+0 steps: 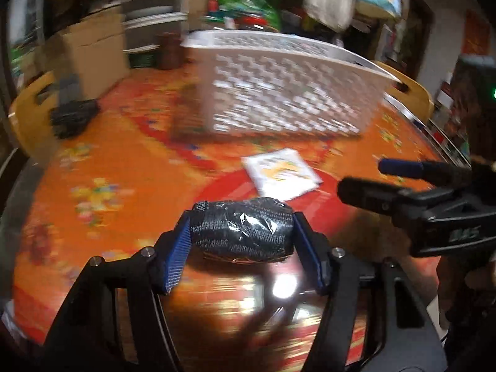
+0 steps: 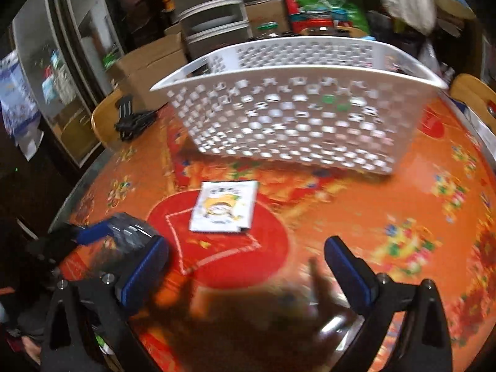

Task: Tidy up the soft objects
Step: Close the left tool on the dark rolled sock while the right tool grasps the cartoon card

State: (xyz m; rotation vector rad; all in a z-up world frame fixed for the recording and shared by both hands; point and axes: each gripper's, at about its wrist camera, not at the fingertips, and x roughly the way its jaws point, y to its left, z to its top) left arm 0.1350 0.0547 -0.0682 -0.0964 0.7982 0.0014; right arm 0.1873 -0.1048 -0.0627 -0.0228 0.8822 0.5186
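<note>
My left gripper (image 1: 241,232) is shut on a black fabric roll wrapped in clear plastic (image 1: 241,229), held just above the orange table. The same roll (image 2: 130,232) shows at the left of the right wrist view, between the left gripper's blue pads. My right gripper (image 2: 246,259) is open and empty over the table's near side; it also shows at the right of the left wrist view (image 1: 365,179). A flat white packet with a yellow print (image 1: 280,173) (image 2: 224,206) lies on the table ahead. A white perforated basket (image 1: 279,93) (image 2: 294,108) stands behind it.
The round table has an orange and red floral cover (image 2: 372,204). A black object (image 1: 73,116) (image 2: 133,121) lies on a wooden chair at the far left. Another wooden chair (image 2: 474,96) stands at the right. Boxes, drawers and bags crowd the background.
</note>
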